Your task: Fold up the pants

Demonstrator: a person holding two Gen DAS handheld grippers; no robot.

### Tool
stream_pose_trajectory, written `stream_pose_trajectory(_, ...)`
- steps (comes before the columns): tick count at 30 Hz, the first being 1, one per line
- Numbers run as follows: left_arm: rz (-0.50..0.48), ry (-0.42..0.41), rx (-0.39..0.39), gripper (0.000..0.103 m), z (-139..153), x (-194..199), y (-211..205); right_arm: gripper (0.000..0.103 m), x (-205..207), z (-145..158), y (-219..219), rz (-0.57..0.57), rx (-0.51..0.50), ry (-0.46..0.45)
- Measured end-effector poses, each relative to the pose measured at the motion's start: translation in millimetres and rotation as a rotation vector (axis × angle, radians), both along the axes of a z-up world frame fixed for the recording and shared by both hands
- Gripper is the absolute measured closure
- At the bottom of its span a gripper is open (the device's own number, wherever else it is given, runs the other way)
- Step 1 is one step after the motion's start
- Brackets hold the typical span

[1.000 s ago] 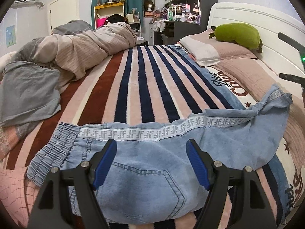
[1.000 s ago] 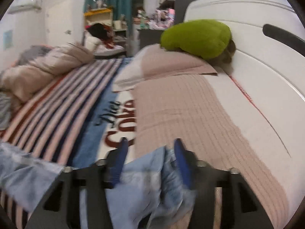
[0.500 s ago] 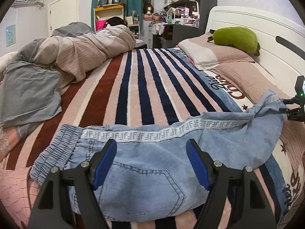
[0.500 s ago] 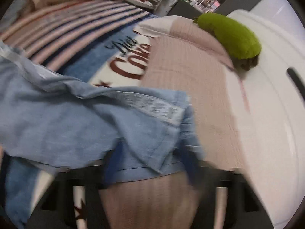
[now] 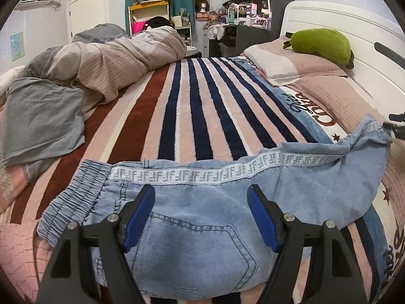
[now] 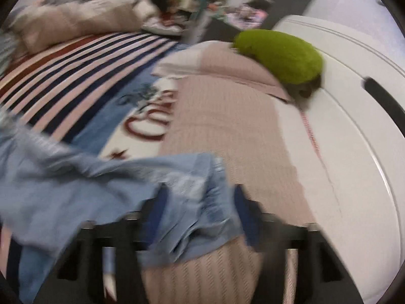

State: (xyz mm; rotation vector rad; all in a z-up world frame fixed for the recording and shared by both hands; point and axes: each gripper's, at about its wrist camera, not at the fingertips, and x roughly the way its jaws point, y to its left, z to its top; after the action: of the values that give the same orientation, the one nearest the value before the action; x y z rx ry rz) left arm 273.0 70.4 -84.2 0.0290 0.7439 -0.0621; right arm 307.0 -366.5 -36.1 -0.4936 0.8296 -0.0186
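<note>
Pants point(image 5: 202, 215) lie lengthwise across the bed: waistband under the left gripper point(image 5: 201, 215), jaws apart, empty. Right gripper point(image 6: 200, 212) opening, hem between jaws.

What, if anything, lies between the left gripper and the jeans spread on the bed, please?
Nothing visible does: the left gripper hangs open directly over the jeans, with only bare denim between its blue pads.
</note>
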Motion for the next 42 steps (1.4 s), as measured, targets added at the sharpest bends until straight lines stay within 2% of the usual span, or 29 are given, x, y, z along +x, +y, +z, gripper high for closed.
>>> stream_pose_trajectory(2, -0.011, 0.002, -0.002, 0.031, -0.8, -1.3, -1.9, 0.044, -7.3, -11.3, 11.2, 0.081, -0.051, 0.079)
stream_pose_trajectory(3, -0.017, 0.003, -0.002, 0.031, -1.0, -2.0, -3.1, 0.036, -10.5, -22.3, 16.5, 0.101, -0.121, 0.116)
stream_pose_trajectory(4, -0.022, 0.003, -0.002, 0.031, -0.9, -2.6, -4.0, 0.034, -11.1, -31.2, 19.1, 0.105, -0.176, 0.139)
stream_pose_trajectory(7, -0.027, 0.003, -0.002, 0.031, -0.7, -3.6, -5.1, 0.037, -9.6, -50.1, 17.4, 0.067, -0.332, 0.125)
stream_pose_trajectory(8, -0.026, 0.003, -0.003, 0.031, -0.7, -3.4, -5.0, 0.048, -9.1, -51.5, 14.2, 0.052, -0.329, 0.114)
stream_pose_trajectory(9, -0.026, 0.003, -0.004, 0.031, -1.0, -3.2, -4.7, 0.069, -5.8, -49.8, 10.1, 0.024, -0.315, 0.102)
stream_pose_trajectory(11, -0.024, 0.005, 0.001, 0.031, -1.3, -3.2, -4.4, 0.086, 4.2, -43.6, 0.6, -0.03, -0.291, 0.071)
stream_pose_trajectory(15, -0.012, 0.009, 0.009, 0.031, -2.9, -1.2, -3.6, 0.09, 29.0, -30.4, -17.8, -0.11, -0.204, 0.009)
stream_pose_trajectory(18, -0.005, 0.015, 0.018, 0.031, -5.1, 0.9, -3.3, 0.089, 46.1, -28.6, -35.2, -0.197, -0.161, -0.01)
stream_pose_trajectory(20, 0.002, 0.013, 0.038, 0.031, -6.1, 1.6, -4.8, 0.086, 50.9, -30.2, -41.0, -0.225, -0.17, -0.004)
stream_pose_trajectory(22, 0.002, 0.014, 0.04, 0.031, -6.4, 1.9, -4.9, 0.086, 48.8, -25.6, -45.6, -0.234, -0.121, -0.011)
stream_pose_trajectory(23, 0.002, 0.015, 0.034, 0.031, -6.5, 2.2, -4.0, 0.081, 41.7, -19.3, -45.8, -0.235, -0.08, -0.028)
stream_pose_trajectory(24, 0.002, 0.016, 0.025, 0.031, -6.2, 2.4, -2.8, 0.067, 33.1, -11.7, -46.3, -0.234, -0.03, -0.049)
stream_pose_trajectory(26, 0.002, 0.012, 0.016, 0.031, -4.6, 1.2, -1.7, 0.051, 9.6, 3.3, -48.6, -0.221, 0.114, -0.077)
stream_pose_trajectory(27, 0.001, 0.01, 0.013, 0.031, -3.7, 0.2, -1.6, 0.051, -0.1, 7.8, -50.1, -0.219, 0.184, -0.077)
stream_pose_trajectory(29, -0.003, 0.005, 0.002, 0.031, -1.1, -2.1, -1.0, 0.051, -15.9, 7.4, -49.5, -0.213, 0.275, -0.041)
stream_pose_trajectory(33, -0.004, 0.003, -0.015, 0.031, 0.1, -5.5, 1.9, 0.05, -31.7, -19.3, -53.0, -0.236, 0.439, 0.108)
stream_pose_trajectory(35, 0.004, 0.01, -0.014, 0.031, -1.7, -6.2, 4.2, 0.049, -30.3, -28.0, -53.1, -0.24, 0.462, 0.107)
stream_pose_trajectory(39, 0.037, 0.04, -0.005, 0.031, -11.8, -16.3, 15.5, 0.045, -8.0, -36.5, -45.8, -0.217, 0.427, 0.092)
stream_pose_trajectory(42, 0.102, 0.078, -0.023, 0.031, -23.9, -33.6, 36.6, 0.045, 6.1, -43.0, -48.3, -0.233, 0.442, 0.081)
